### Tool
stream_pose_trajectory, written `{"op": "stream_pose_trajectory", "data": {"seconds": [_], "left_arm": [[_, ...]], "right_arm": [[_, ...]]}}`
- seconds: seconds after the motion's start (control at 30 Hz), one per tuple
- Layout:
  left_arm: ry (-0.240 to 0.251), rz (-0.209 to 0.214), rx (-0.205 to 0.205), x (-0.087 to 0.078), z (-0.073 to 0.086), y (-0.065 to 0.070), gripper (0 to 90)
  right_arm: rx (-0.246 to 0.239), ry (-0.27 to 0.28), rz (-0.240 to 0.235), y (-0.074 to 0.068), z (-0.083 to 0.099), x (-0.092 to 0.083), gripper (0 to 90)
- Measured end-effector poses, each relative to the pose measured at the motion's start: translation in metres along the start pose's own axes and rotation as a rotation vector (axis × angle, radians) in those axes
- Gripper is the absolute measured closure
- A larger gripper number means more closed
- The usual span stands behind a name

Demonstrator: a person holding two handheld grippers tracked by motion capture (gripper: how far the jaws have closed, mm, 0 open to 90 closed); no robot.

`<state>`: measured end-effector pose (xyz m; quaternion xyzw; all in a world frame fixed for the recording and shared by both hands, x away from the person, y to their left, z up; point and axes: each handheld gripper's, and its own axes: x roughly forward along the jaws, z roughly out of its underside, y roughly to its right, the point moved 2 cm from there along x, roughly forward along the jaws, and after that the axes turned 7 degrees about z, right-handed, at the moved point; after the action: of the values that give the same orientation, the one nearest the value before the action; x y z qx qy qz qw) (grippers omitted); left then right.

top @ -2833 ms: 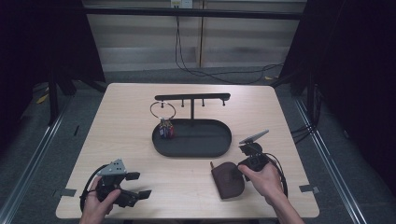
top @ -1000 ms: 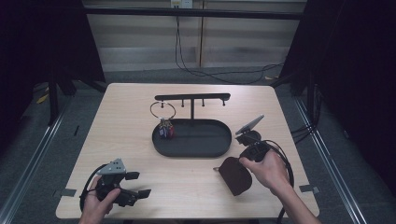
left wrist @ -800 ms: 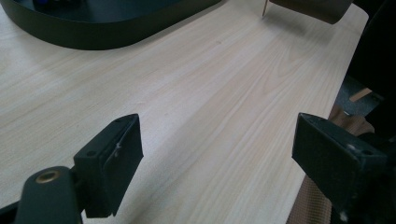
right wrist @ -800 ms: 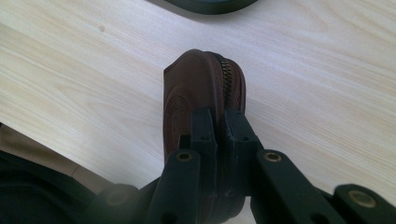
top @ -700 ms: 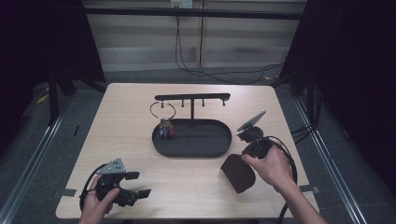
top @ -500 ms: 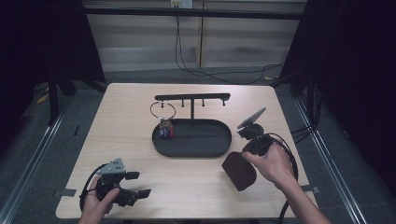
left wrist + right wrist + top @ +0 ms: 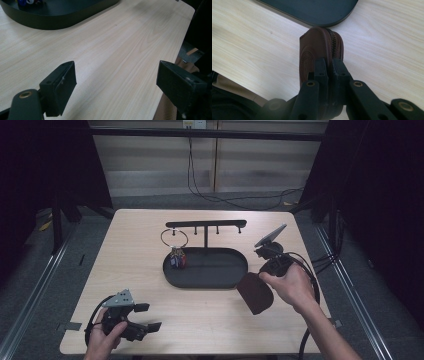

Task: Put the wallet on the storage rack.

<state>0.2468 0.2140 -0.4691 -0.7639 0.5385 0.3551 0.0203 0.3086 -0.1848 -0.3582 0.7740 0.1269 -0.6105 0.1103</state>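
Right gripper [image 7: 329, 67]: jaws closed on a brown zip pouch [image 7: 319, 47], pinching its edge beside the zipper teeth; in the high view the right gripper [image 7: 267, 270] holds the pouch [image 7: 255, 292] tilted, just off the right end of the tray [image 7: 210, 281], whether its lower edge touches the worktop [image 7: 200, 320] cannot be told. Pouch: flat, rounded, leather-like, embossed rings on one face; zipper runs round the curved edge and looks shut. Handling, as a judgement: light, semi-stiff shell with some give, not fragile; smooth faces may slip, so the seam by the zipper, where the jaws sit now, is the better hold, and a grip across both faces near the middle would also serve. Held by one edge it is apt to swing or droop. Tray: black, oval, shallow, at the worktop's centre, carrying a T-shaped stand [image 7: 206, 224] with pegs under its bar; a ring [image 7: 174, 238] hangs at the left end of the stand, with a small coloured bunch [image 7: 177, 261] below it inside the tray's left end. Left gripper [image 7: 142, 316]: well apart from the tray, towards the near left corner of the worktop, jaws wide apart and empty, resting low over bare wood in the left gripper view [image 7: 115, 87].
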Motion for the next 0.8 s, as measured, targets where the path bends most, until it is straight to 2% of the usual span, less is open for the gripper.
{"op": "stream_pose_trajectory", "data": {"seconds": [0.2, 0.47, 0.8], "left_arm": [[0.004, 0.003, 0.001, -0.001, 0.0, 0.0, 16.1], [0.002, 0.0, 0.006, -0.001, 0.0, 0.0, 16.1], [0.0, 0.0, 0.007, -0.001, 0.0, 0.0, 16.1]], "right_arm": [[0.004, 0.031, -0.02, 0.001, -0.008, -0.005, 83.4], [0.026, 0.05, -0.022, 0.006, -0.019, -0.008, 83.5], [0.03, 0.061, -0.022, 0.005, -0.033, -0.011, 83.4]]}}
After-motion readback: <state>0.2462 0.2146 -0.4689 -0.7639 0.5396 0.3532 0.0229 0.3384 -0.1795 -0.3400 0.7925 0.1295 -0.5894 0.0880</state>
